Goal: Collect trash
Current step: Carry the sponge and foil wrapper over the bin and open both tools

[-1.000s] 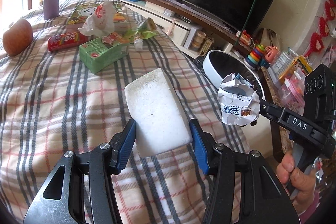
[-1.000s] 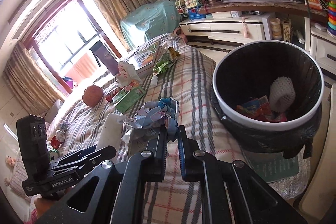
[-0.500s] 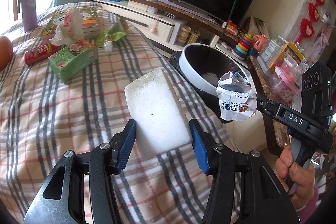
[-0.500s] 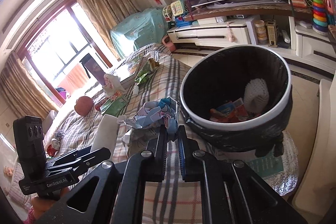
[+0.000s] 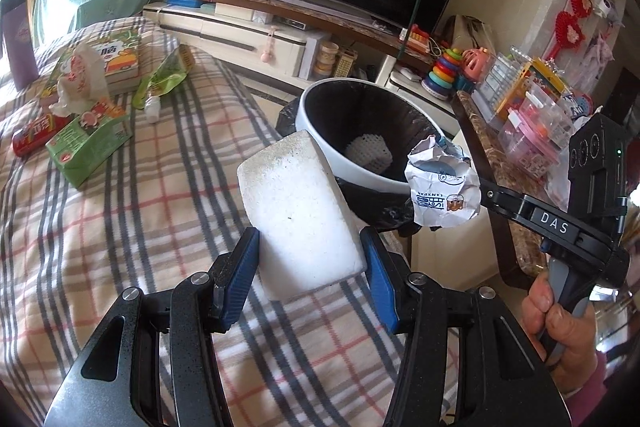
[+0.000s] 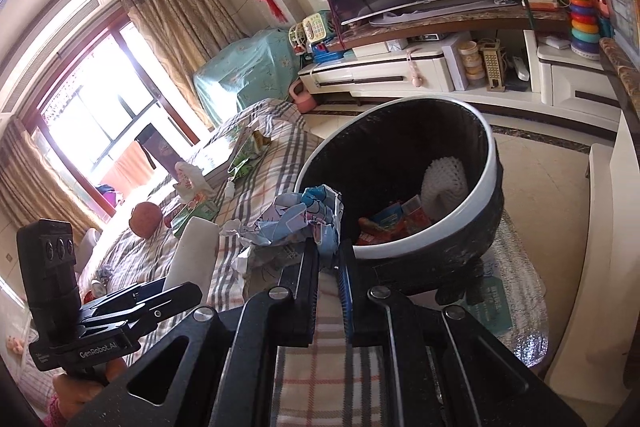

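Left wrist view gives us the plaid bedcover [image 5: 120, 227] first, with the black, white-rimmed trash bin [image 5: 320, 99] standing at its edge (a white mesh sleeve and red wrappers lie inside). We see the left gripper [image 5: 310, 263] clamped on a white foam block [image 5: 298, 211], held up above the cover near the bin's rim. Our right gripper [image 6: 329, 259] has its jaws pinched together on a crumpled paper wrapper [image 6: 296, 219], just beside the bin. On the cover, well apart, a green carton [image 5: 90, 147] lies.
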`<act>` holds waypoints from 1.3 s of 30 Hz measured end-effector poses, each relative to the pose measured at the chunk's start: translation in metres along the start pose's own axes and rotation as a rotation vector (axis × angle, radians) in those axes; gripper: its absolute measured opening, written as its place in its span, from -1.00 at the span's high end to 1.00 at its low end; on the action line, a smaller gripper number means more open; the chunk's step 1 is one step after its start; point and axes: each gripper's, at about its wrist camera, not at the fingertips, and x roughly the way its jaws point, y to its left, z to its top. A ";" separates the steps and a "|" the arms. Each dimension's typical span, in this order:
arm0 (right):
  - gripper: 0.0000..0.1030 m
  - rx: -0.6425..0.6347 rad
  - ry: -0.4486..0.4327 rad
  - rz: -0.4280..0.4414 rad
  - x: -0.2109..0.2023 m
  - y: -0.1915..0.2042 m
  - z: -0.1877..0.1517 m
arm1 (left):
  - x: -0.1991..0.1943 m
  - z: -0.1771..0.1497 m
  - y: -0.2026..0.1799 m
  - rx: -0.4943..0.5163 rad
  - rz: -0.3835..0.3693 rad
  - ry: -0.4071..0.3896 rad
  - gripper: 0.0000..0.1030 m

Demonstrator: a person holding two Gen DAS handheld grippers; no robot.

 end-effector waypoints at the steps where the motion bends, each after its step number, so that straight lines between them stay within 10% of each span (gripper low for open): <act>1: 0.81 0.001 -0.001 -0.001 0.000 -0.002 0.001 | 0.000 0.001 -0.002 0.004 -0.002 -0.001 0.01; 39: 0.81 -0.060 0.000 -0.129 0.020 -0.043 0.062 | 0.066 0.071 -0.054 0.126 -0.029 0.048 0.01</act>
